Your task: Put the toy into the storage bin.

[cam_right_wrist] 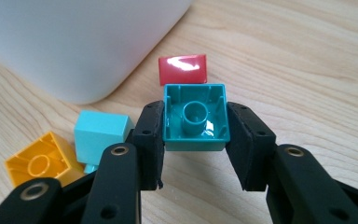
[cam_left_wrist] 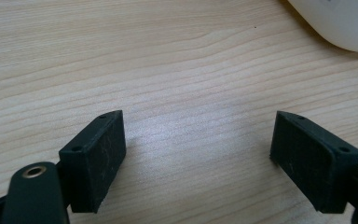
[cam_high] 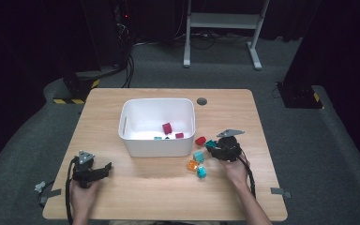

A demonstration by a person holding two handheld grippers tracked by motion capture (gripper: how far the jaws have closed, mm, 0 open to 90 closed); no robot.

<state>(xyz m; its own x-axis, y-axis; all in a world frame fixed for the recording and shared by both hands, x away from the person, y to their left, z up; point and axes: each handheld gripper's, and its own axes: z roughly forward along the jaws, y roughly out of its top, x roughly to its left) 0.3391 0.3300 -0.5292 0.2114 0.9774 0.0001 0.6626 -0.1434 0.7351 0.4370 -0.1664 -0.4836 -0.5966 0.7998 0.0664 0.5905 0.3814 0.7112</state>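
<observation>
Black jaws of your right gripper [cam_right_wrist: 196,140] pinch the teal brick [cam_right_wrist: 196,116] by its side walls, low in frame centre; tilt and it could slip. Just beyond lies a red brick [cam_right_wrist: 182,69], and the white bin [cam_right_wrist: 74,42] wall blocks the upper left. Your left gripper [cam_left_wrist: 198,154] gapes wide over bare bench [cam_left_wrist: 121,56].

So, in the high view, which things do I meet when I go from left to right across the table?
Left gripper → white plastic bin → orange toy block → red toy block beside the bin → teal toy block clamped between the jaws of the right gripper.
</observation>
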